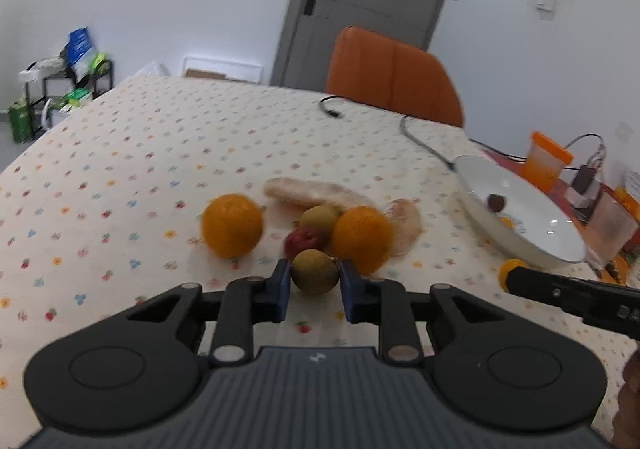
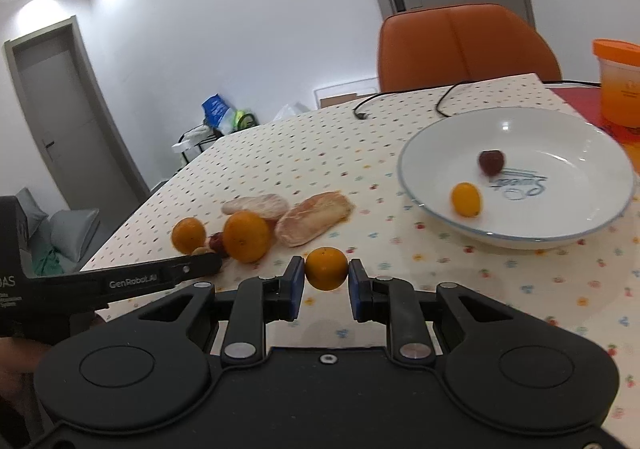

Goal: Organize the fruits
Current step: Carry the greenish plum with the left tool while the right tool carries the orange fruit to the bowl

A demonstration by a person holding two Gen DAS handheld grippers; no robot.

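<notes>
My left gripper [image 1: 315,283] is shut on a small brown-green round fruit [image 1: 315,272] just above the tablecloth. Behind it lie two oranges [image 1: 232,225] [image 1: 362,239], a red fruit [image 1: 304,241], another brown-green fruit [image 1: 320,216] and two peeled pomelo pieces [image 1: 316,193]. My right gripper [image 2: 326,281] is shut on a small orange kumquat [image 2: 326,268], held to the left of the white plate [image 2: 560,217]. The plate holds a kumquat [image 2: 466,199] and a dark red fruit [image 2: 491,162]. The left gripper's finger shows in the right wrist view [image 2: 192,269].
An orange chair [image 1: 394,77] stands at the table's far side. A black cable [image 1: 424,141] runs across the cloth behind the plate. An orange-lidded jar [image 2: 618,83] and small items sit on a red mat at the right. A cluttered rack [image 1: 60,89] stands far left.
</notes>
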